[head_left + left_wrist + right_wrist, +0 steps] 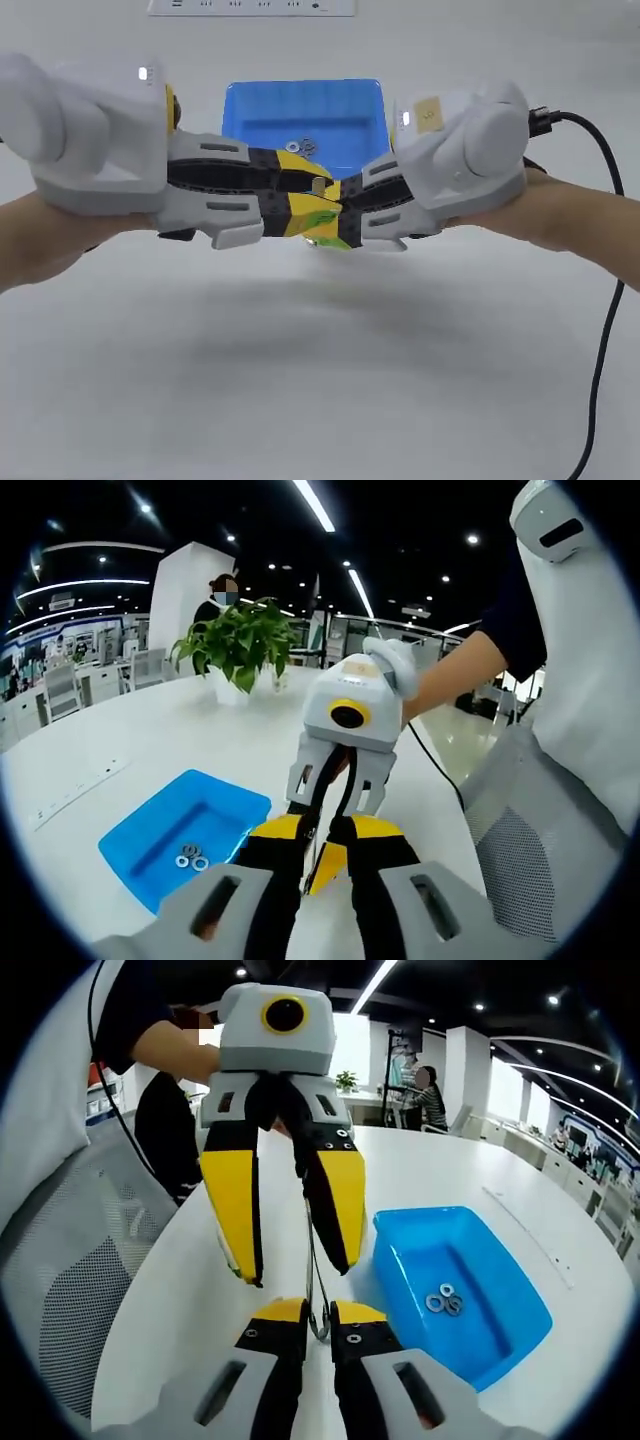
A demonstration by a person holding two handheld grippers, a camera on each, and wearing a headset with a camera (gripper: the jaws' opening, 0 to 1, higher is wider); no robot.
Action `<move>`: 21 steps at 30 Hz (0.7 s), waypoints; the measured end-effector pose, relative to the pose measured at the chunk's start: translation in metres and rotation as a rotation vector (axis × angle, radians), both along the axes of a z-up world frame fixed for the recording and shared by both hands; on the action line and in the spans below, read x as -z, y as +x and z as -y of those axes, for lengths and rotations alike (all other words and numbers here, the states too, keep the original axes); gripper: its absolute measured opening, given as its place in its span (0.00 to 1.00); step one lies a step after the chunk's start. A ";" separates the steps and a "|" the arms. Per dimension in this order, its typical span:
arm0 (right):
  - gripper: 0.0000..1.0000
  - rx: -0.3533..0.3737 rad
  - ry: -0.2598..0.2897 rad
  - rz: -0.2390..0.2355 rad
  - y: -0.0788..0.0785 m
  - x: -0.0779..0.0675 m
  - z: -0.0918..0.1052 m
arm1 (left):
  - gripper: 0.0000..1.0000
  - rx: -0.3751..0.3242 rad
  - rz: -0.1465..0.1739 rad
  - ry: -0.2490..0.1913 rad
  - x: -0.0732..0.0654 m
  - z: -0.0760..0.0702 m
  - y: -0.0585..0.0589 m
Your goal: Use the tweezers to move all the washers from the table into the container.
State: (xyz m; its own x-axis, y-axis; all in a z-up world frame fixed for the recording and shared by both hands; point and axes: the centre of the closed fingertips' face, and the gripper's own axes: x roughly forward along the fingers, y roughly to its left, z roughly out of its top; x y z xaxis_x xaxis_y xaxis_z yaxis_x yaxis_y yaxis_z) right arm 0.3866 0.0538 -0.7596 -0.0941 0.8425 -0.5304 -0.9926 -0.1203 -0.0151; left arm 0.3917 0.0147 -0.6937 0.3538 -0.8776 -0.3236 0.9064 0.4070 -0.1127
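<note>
Right gripper (318,1312) pinches the tweezers (310,1240) by their looped end; left gripper (297,1272) straddles them, jaws spread. Its best grip looks mid-shaft and gentle. Tweezer tips unreadable. Three washers (445,1300) lie in the blue container (490,1345).

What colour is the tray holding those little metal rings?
The container is bright blue, clearest in the right gripper view.

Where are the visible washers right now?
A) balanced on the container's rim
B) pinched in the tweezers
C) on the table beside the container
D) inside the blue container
D: the washers lie clustered together on the floor of the blue container, off to the side of the tweezers.
</note>
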 end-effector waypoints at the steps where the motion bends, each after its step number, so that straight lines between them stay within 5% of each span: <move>1: 0.09 0.001 0.000 -0.001 0.000 -0.001 0.000 | 0.22 -0.008 -0.002 -0.004 -0.002 -0.002 0.000; 7: 0.09 0.004 -0.006 0.005 -0.002 -0.004 0.002 | 0.29 -0.077 0.018 0.001 -0.006 -0.017 -0.002; 14: 0.09 0.032 -0.001 0.015 0.003 -0.018 0.009 | 0.31 -0.170 -0.026 -0.024 -0.011 -0.045 -0.026; 21: 0.09 0.034 0.004 0.044 0.010 -0.041 0.006 | 0.46 -0.306 -0.019 -0.027 -0.014 -0.077 -0.041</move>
